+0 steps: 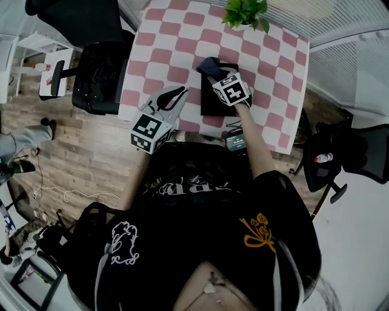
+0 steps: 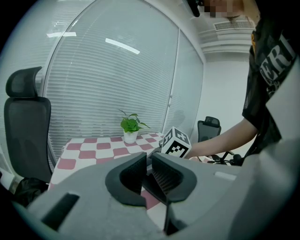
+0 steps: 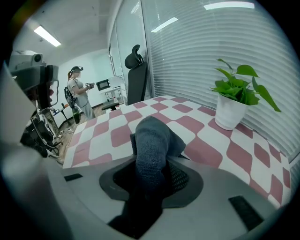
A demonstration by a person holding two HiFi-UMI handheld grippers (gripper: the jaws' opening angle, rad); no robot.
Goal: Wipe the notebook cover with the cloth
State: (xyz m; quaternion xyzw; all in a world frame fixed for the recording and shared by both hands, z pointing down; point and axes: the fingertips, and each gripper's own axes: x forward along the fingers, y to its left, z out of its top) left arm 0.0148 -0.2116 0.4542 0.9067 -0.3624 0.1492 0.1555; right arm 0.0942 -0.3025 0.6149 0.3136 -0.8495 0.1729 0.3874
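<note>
Left tool (image 1: pixel 174 97) hovers at the desk's (image 1: pixel 164 36) near edge, jaws almost together on nothing, probably kept clear. Right tool (image 1: pixel 213 74) grips the bunched cloth (image 1: pixel 208 64) over the far corner of the black notebook (image 1: pixel 214 107), placed for wiping. Pink-checked top, plant (image 1: pixel 246 12) at back, blinds (image 2: pixel 117 70), chair (image 1: pixel 97 73).

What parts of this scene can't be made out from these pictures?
- The notebook cover: in the head view the right gripper and the cloth it grips hide part of it; any dirt is too small to tell.
- Cloth touching the notebook or not: in the right gripper view the cloth itself blocks the sight below.
- A small device at the table edge, head view: too small to identify.
</note>
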